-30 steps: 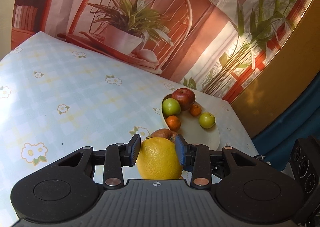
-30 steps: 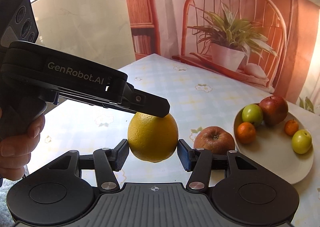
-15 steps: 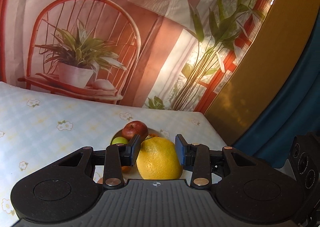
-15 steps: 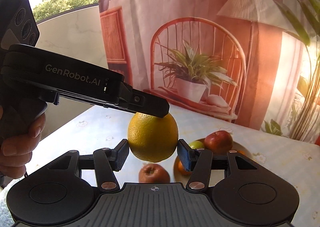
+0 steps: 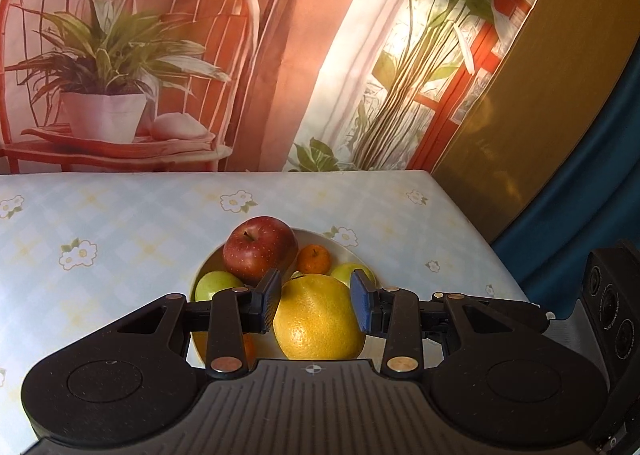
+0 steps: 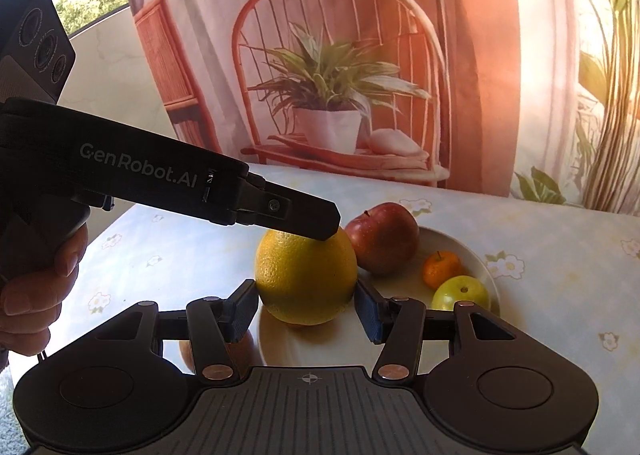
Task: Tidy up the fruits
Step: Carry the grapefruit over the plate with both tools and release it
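Observation:
A large yellow citrus point(image 5: 320, 319) sits between the pads of my left gripper point(image 5: 316, 305), which is shut on it. In the right wrist view the same citrus point(image 6: 306, 275) hangs over the near edge of the white plate point(image 6: 472, 259). My right gripper point(image 6: 306, 311) is closed on its lower sides, and a left gripper finger point(image 6: 296, 215) lies across its top. The plate holds a red apple point(image 6: 384, 237), a small orange point(image 6: 440, 269) and a green apple point(image 6: 460, 295). The left wrist view shows another green apple point(image 5: 216, 285) there.
Another red apple point(image 6: 188, 351) lies on the flowered tablecloth point(image 5: 120, 223) left of the plate, half hidden by my right gripper. A hand point(image 6: 36, 295) holds the left gripper's grip. The table's right edge point(image 5: 472, 223) runs close to the plate. A printed backdrop stands behind the table.
Both grippers have carried the citrus together across the table toward the plate. The plate and its fruits now lie right below and behind the citrus. Neither grip has changed.

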Demonstrator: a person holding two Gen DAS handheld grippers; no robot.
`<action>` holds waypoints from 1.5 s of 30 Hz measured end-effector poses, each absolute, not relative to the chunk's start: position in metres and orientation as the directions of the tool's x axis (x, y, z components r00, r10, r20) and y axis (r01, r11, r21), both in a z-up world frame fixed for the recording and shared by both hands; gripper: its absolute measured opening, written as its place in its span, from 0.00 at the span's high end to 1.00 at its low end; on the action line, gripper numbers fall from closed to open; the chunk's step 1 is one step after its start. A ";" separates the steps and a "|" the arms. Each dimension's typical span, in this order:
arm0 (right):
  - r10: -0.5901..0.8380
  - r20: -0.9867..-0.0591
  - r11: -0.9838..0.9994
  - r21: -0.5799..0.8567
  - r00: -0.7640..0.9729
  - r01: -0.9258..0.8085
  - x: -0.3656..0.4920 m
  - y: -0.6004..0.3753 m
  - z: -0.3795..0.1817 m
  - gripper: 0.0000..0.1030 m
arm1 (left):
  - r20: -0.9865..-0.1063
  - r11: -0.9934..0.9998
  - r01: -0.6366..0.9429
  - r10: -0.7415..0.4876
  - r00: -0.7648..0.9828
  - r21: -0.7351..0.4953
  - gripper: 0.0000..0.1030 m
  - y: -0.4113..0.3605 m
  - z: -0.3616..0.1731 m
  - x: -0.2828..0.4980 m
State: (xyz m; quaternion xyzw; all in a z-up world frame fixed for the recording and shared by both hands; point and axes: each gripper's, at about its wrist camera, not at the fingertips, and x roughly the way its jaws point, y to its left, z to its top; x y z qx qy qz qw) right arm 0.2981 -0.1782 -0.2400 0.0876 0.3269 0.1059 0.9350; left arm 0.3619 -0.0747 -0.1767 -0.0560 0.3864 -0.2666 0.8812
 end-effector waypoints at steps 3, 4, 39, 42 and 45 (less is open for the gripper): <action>0.262 -0.614 0.958 0.261 0.745 -0.122 0.311 -0.189 -0.253 0.52 | -0.676 0.856 0.429 -0.500 0.541 -0.289 0.61 -0.084 -0.188 0.379; 0.264 -0.619 0.956 0.267 0.740 -0.119 0.315 -0.191 -0.257 0.52 | -0.683 0.858 0.429 -0.494 0.538 -0.282 0.61 -0.086 -0.192 0.383; 0.096 -0.620 0.964 0.254 0.779 0.084 0.316 -0.197 -0.257 0.44 | -0.609 0.951 0.252 -0.307 0.732 -0.176 0.50 -0.006 -0.159 0.330; 0.071 -0.585 0.947 0.293 0.808 0.129 0.292 -0.205 -0.245 0.44 | -0.610 0.977 0.172 -0.212 0.764 -0.124 0.49 0.014 -0.160 0.308; 0.038 -0.550 0.943 0.297 0.834 0.153 0.262 -0.201 -0.234 0.45 | -0.614 0.976 0.120 -0.207 0.761 -0.180 0.49 0.041 -0.157 0.284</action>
